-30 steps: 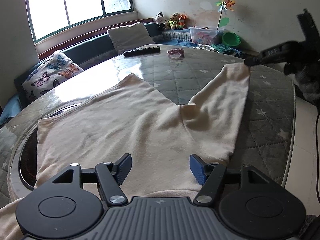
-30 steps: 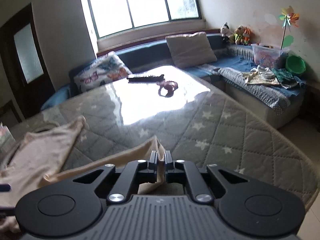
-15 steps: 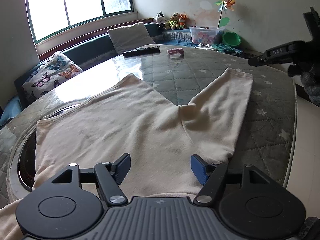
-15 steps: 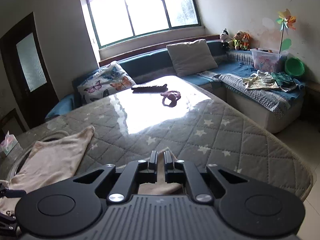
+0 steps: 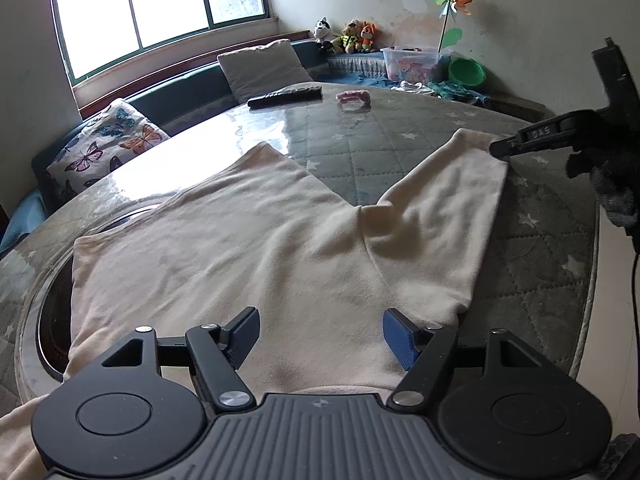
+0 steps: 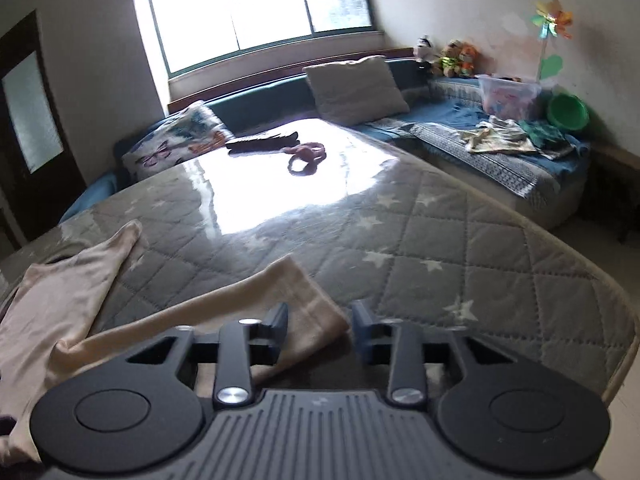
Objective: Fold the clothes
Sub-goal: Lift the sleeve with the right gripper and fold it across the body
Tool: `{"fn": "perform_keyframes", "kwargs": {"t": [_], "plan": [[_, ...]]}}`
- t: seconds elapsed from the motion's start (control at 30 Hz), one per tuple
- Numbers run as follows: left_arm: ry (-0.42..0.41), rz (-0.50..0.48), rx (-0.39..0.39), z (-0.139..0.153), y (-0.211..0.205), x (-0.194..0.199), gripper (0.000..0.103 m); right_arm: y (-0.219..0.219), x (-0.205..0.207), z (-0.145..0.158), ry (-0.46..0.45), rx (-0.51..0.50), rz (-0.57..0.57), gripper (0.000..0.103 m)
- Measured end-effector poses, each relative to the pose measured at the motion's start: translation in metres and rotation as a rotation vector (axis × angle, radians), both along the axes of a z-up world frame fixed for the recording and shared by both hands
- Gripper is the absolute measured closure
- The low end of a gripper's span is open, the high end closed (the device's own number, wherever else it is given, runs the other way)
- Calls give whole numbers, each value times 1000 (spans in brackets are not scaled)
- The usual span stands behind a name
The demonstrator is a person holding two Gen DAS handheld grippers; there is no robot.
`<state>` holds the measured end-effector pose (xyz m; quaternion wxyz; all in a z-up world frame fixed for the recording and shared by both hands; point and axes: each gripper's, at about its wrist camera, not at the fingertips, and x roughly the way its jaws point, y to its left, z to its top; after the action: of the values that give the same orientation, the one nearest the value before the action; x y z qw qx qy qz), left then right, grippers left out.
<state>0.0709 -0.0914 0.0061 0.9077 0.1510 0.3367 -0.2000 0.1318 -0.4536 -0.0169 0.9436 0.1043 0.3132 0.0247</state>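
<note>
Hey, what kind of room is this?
Most likely a home living room: a cushioned window bench with pillows, stuffed toys in the corner, and a quilt-covered round table.

Both the left gripper (image 5: pixel 319 336) and right gripper (image 6: pixel 319 330) point downward, jaws apart, gripping nothing.

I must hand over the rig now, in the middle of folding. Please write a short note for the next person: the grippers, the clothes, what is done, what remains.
Left hand-held gripper: open, holds nothing, above the near edge of the cream garment.
Right hand-held gripper: open, holds nothing, with the cuff end just below its fingers.
Garment: spread flat on the quilted table.
Done: laid out; no fold visible.
Left: every fold. Probably grip the cuff end first and bring it over the body.
</note>
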Motion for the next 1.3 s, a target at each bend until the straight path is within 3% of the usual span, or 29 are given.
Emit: {"fn": "perform_keyframes", "kwargs": {"t": [0.2, 0.43, 0.57, 0.77, 0.93, 1.17, 1.3], "plan": [[-5, 2, -1, -1, -1, 1, 31, -3, -18, 23, -68, 30, -4, 94], [-20, 1, -9, -1, 1, 0, 31, 10, -40, 81, -183, 50, 75, 94], [-47, 24, -30, 7, 15, -8, 31, 33, -47, 117, -234, 96, 177, 94], [-90, 100, -40, 19, 52, -22, 31, 108, -44, 156, -297, 89, 401, 95], [-103, 181, -59, 21, 85, -35, 31, 175, -34, 160, -280, 81, 554, 95], [-91, 268, -83, 16, 119, -50, 31, 252, -23, 140, -181, 73, 713, 94], [-79, 301, -91, 14, 127, -52, 31, 277, -21, 130, -140, 66, 779, 84]]}}
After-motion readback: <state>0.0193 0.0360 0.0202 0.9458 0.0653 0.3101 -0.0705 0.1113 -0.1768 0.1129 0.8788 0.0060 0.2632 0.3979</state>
